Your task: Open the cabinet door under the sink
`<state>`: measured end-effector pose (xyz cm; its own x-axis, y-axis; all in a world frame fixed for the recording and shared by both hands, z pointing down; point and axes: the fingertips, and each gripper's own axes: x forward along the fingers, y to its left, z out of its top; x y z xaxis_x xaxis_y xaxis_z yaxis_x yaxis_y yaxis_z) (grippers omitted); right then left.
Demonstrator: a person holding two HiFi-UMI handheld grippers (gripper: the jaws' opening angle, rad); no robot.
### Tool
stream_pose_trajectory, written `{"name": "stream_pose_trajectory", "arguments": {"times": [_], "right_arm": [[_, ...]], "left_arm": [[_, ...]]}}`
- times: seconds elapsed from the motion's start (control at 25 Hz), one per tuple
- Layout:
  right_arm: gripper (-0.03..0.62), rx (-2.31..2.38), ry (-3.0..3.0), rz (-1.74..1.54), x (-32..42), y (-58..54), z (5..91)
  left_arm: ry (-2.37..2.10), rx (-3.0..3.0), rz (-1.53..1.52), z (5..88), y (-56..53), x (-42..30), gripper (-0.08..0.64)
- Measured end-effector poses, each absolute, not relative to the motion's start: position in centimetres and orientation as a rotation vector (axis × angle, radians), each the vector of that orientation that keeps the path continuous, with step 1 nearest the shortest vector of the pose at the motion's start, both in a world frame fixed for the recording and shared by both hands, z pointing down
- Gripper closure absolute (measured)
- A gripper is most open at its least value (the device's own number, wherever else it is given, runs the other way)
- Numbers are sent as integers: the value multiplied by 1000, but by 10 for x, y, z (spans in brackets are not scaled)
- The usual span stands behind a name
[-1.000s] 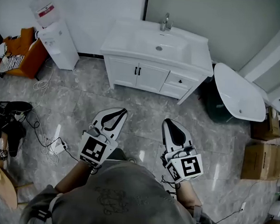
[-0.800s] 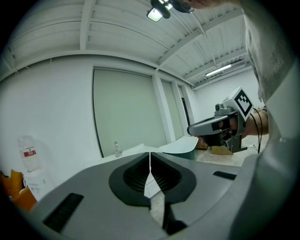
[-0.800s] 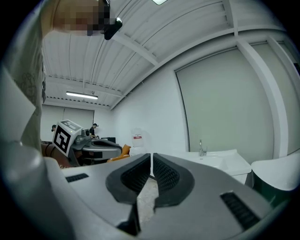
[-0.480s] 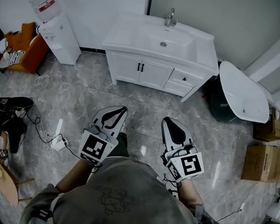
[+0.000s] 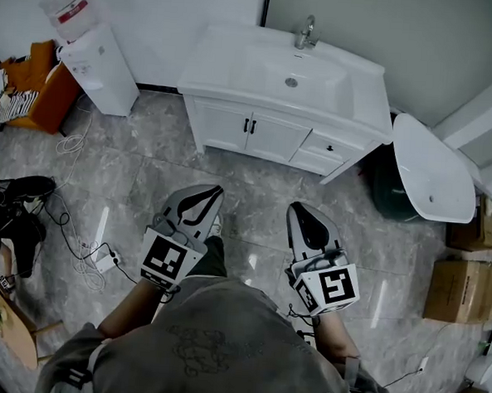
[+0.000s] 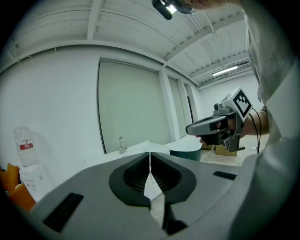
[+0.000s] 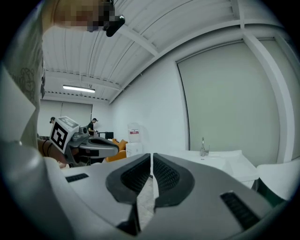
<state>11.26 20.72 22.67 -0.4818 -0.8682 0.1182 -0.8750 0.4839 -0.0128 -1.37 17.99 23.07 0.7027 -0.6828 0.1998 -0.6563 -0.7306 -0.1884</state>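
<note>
**Change of state.** Compared with one second ago, the vanity cabinet (image 5: pixel 234 120) sits slightly lower and larger in the head view, while both grippers hold the same place in the frame. Judgement: the person is advancing on the cabinet and the approach is not finished. Nothing on the cabinet has been touched.

**Location of the task item.** The cabinet doors (image 5: pixel 251 132) are a closed pair under the sink (image 5: pixel 291 70), with two dark handles (image 5: pixel 249 126) side by side at the centre seam. From the grippers they lie at 12 o'clock, well apart. A water dispenser (image 5: pixel 92 62) stands at 10 o'clock. The drawers (image 5: pixel 325 146) are at 1 o'clock, and a white basin (image 5: pixel 430 170) leans at 2 o'clock.

**Left gripper (image 5: pixel 215 192).** It is held in front of the torso, pointing to 1 o'clock and close to level. The jaws are pressed together with nothing between them.

**Right gripper (image 5: pixel 298 208).** It is held beside the left one at the same height, pointing to 11 o'clock and close to level. The jaws are closed on nothing.

**Next requirement (judgement).** One gripper must spread its jaws before it can take a handle.
</note>
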Motion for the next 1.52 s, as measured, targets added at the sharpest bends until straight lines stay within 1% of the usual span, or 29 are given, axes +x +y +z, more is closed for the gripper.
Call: {"name": "stream_pose_trajectory", "arguments": {"times": [0.2, 0.84, 1.08, 1.28, 1.52], "right_arm": [[557, 1576, -2526, 14, 109, 157, 224], [557, 1671, -2453, 151, 75, -20, 237], [557, 1664, -2416, 168, 72, -64, 256], [557, 1663, -2396, 236, 75, -86, 279], [557, 1630, -2383, 261, 88, -118, 309]], "left_arm": [[1080, -2820, -398, 230, 129, -23, 538], [947, -2886, -424, 245, -55, -48, 538], [880, -2886, -456, 267, -94, -51, 538], [922, -2878, -474, 285, -123, -55, 538], [934, -2888, -571, 323, -155, -41, 537]]}}
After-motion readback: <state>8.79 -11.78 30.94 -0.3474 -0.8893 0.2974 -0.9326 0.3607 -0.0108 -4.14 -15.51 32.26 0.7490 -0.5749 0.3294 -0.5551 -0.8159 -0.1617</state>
